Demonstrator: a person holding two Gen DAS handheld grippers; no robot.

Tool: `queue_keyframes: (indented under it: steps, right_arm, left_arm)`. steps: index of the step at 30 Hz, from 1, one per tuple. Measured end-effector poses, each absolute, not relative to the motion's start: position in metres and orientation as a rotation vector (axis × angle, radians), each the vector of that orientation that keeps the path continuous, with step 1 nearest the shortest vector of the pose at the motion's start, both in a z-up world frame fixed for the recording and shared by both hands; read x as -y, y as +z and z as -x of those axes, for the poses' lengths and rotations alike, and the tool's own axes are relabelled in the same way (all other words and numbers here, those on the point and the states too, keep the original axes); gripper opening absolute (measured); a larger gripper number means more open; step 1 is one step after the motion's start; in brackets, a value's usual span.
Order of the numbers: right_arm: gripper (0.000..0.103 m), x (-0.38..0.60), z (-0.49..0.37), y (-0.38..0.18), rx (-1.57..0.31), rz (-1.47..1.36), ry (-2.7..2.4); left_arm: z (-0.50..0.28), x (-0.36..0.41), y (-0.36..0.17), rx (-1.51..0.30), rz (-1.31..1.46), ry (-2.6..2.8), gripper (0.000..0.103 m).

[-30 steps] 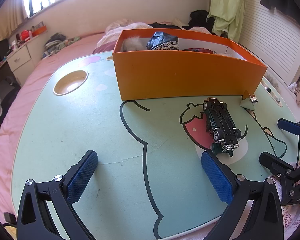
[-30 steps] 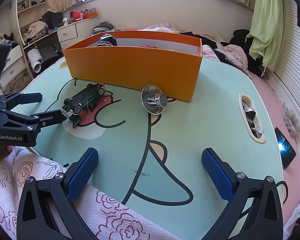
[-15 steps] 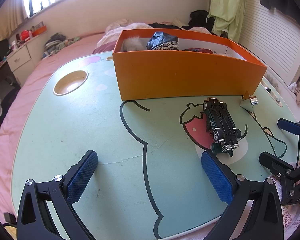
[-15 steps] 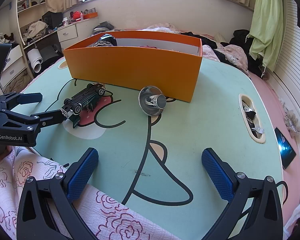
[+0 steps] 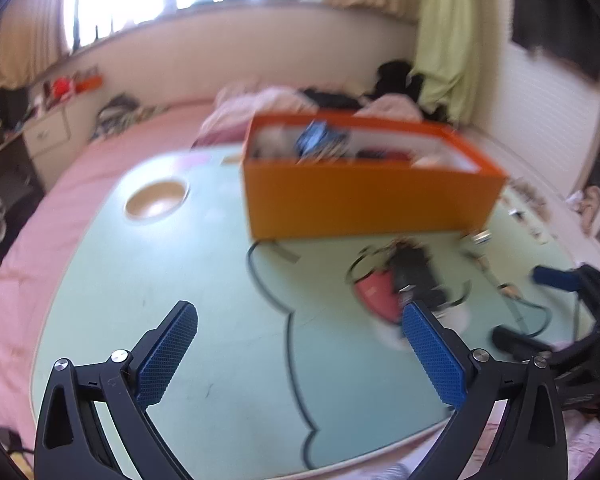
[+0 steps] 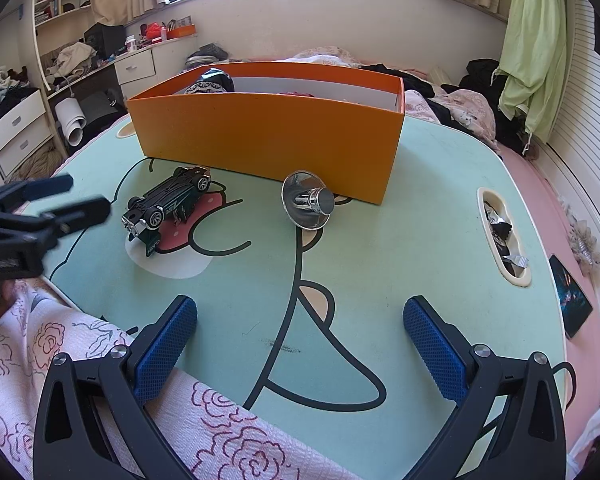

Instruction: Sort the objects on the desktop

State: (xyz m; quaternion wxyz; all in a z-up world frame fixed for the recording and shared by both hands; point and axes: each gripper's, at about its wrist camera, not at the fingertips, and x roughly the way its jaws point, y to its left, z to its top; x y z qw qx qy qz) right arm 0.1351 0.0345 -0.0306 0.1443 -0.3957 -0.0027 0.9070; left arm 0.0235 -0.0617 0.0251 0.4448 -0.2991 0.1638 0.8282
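Orange cardboard box (image 6: 268, 136), white inside. Mint-green counter (image 6: 420, 208) with black cartoon outlines, red strawberry print. Dark green toy car (image 6: 166, 204), chrome wheels. Shiny silver metal funnel-shaped piece (image 6: 308, 205). Right tongs (image 6: 300, 336): black frame, blue textured pads (image 6: 434, 348). Pink rose-patterned fabric (image 6: 60, 344).

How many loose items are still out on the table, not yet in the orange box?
2. An upside-down toy car lies on the strawberry print, and a shiny metal funnel-shaped piece rests against the orange box. More may hide behind the box.
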Motion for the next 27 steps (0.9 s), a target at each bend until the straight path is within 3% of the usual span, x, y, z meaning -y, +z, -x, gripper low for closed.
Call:
queue_keyframes:
  steps: [5,10,14,16,18,20,27]
  right_arm:
    - [0.103,-0.032,-0.133,-0.03,0.008,1.14,2.614]
    - [0.103,-0.032,-0.134,-0.03,0.008,1.141,2.613]
    - [0.103,-0.032,-0.133,-0.03,0.008,1.141,2.613]
    - [0.103,-0.032,-0.133,-0.03,0.007,1.142,2.613]
    - [0.103,-0.031,-0.131,-0.028,0.008,1.142,2.613]
    - [0.103,-0.03,-0.129,-0.028,0.007,1.14,2.612]
    - [0.103,-0.038,-0.132,-0.016,-0.081,1.059,2.641]
  left_arm:
    - [-0.039,0.03,0.036,-0.482,0.723,1.929,0.102]
    - [-0.043,-0.008,0.033,-0.599,0.772,1.869,0.09]
    - [-0.039,-0.025,0.009,-0.669,0.878,1.842,0.056]
    - [-0.036,-0.022,0.007,-0.635,0.886,1.839,0.051]
    - [-0.032,-0.019,0.007,-0.617,0.879,1.855,0.032]
    - [-0.032,-0.014,0.005,-0.592,0.864,1.855,0.027]
    - [-0.032,0.007,0.011,-0.486,0.797,1.905,0.027]
